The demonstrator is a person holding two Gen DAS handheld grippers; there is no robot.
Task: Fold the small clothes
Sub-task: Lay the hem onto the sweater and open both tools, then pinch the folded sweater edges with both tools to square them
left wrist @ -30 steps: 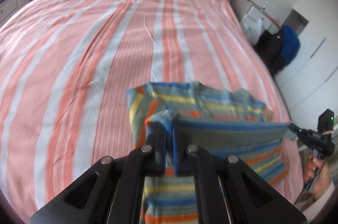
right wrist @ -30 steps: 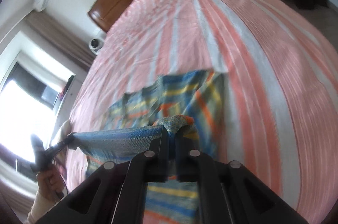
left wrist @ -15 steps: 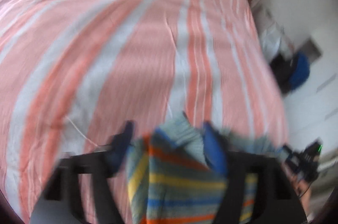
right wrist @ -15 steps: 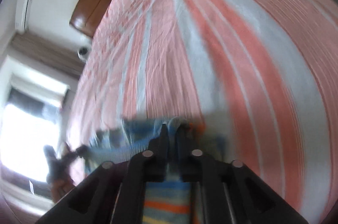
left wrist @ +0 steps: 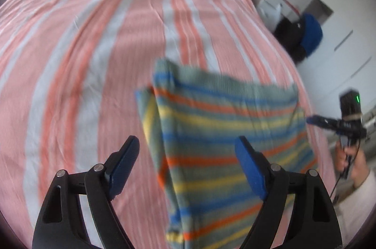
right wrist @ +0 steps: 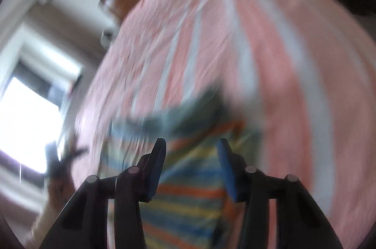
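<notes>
Pink-striped bedsheet [left wrist: 98, 42] carries the folded striped garment [left wrist: 225, 131] at its near right. Left gripper [left wrist: 185, 150] hangs released; right gripper [right wrist: 191, 150] is opening, cloth unpinched. Fold laid; next likely regrasp.

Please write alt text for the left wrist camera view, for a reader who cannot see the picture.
A folded striped garment in blue, orange, yellow and grey-green lies on a bed with a pink and white striped sheet. The left gripper stands open above its near edge, holding nothing. At the right edge, the right gripper is visible in a person's hand.
</notes>
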